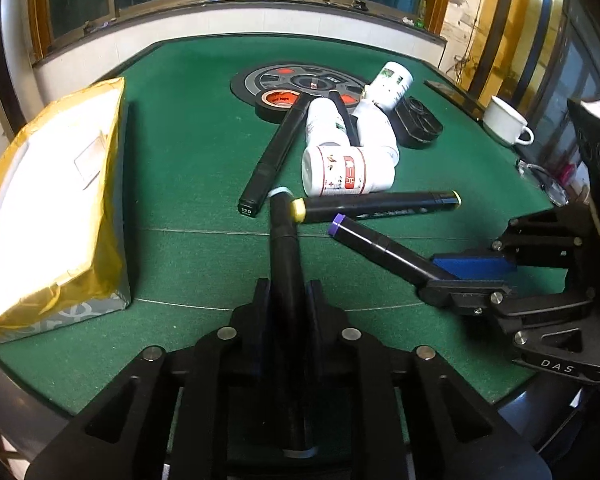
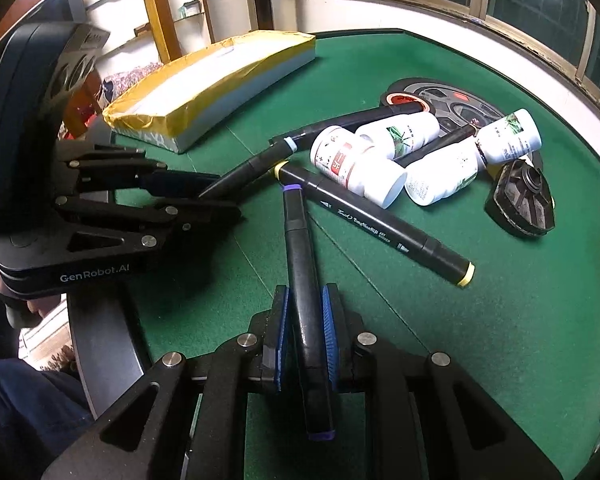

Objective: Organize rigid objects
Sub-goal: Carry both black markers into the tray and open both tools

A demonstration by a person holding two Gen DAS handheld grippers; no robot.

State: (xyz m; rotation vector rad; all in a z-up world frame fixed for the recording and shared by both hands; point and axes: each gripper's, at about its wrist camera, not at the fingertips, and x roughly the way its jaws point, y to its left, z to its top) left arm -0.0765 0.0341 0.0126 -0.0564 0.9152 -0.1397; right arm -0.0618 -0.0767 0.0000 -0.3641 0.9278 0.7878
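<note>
We have a black plastic marker with a pale blue cap (image 1: pixel 283 240) clamped lengthwise in the left gripper (image 1: pixel 287 300), its jaws closed on the barrel near one end, and a black plastic marker with a purple cap (image 2: pixel 300 264) held the same way in the right gripper (image 2: pixel 305 320), blue pads (image 2: pixel 331 336) pressed to both sides of the barrel. Both markers reach forward over the green felt table (image 1: pixel 180 152), their far tips close to the pile and just beside the black marker with yellow caps (image 2: pixel 376 220) lying flat there. We judge these markers light, stiff and smooth, so a grip nearer the middle of the barrel would resist pivoting better than our end grips; the rubbery pads should keep them from sliding. Behind the yellow-capped one lie a white plastic bottle with a red label (image 2: pixel 358 172) on its side and three more white bottles with green labels (image 2: pixel 404 132), which would probably roll if nudged, with a longer black marker (image 1: pixel 274 156) and a roll of black tape (image 1: pixel 278 102) further back. A flat parcel wrapped in yellow tape (image 1: pixel 56 216) sits along the left side, and a white ceramic cup (image 1: pixel 504 120) stands at the right edge, fragile, we would guess. The open felt lies nearest us and between parcel and pile; the two grippers sit close together, so we would swing either one with care.
</note>
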